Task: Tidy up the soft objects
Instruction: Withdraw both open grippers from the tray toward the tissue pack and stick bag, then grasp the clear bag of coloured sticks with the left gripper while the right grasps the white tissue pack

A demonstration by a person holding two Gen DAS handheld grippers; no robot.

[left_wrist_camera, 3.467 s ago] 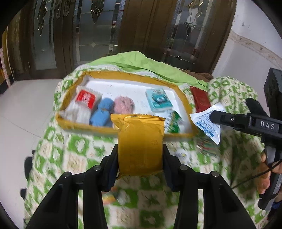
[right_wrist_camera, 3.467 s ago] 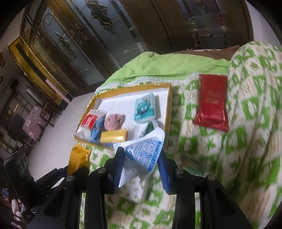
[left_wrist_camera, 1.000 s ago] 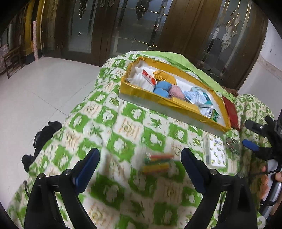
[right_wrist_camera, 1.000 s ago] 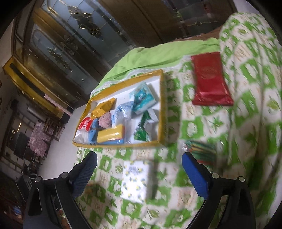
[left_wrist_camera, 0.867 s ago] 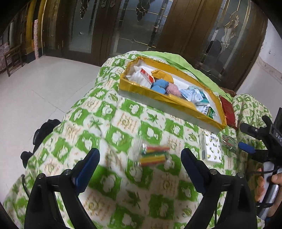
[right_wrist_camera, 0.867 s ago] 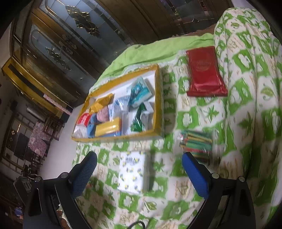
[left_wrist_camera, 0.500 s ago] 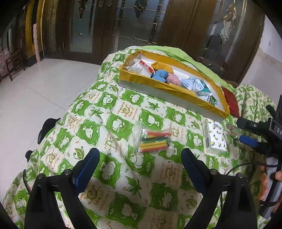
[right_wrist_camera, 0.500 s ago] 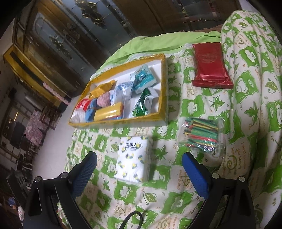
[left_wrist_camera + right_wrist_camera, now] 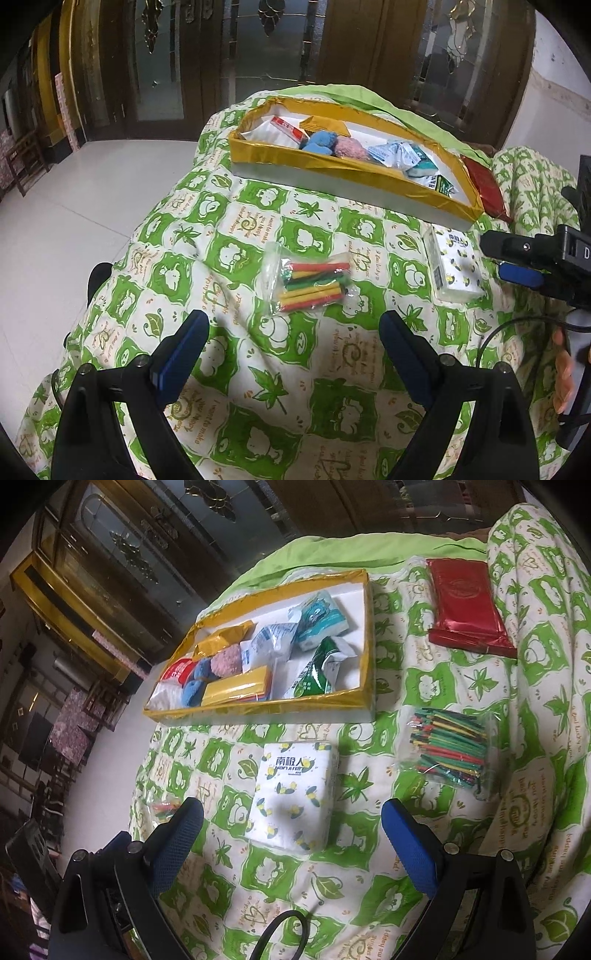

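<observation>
My left gripper (image 9: 293, 332) is open and empty, just above the green-and-white blanket (image 9: 229, 258). A clear bag of coloured sticks (image 9: 310, 282) lies ahead of its fingers. My right gripper (image 9: 291, 812) is also open and empty, and a white tissue pack (image 9: 295, 797) lies flat between and ahead of its fingertips. A larger bag of coloured sticks (image 9: 447, 753) lies to the right of that pack. Farther back, the yellow-rimmed box (image 9: 258, 705) holds several soft packets and two fuzzy balls. In the left wrist view the right gripper (image 9: 493, 255) hovers beside the tissue pack (image 9: 456, 264).
A red foil packet (image 9: 467, 605) lies on the blanket to the right of the box. The blanket falls away steeply at the left toward a white tiled floor (image 9: 55, 206). Dark wood-and-glass doors (image 9: 258, 55) stand behind. A black cable (image 9: 284, 934) runs under my right gripper.
The yellow packet and the desiccant sachet that the grippers held now lie in the box. Both grippers have opened, pulled back from the box and sunk toward the blanket.
</observation>
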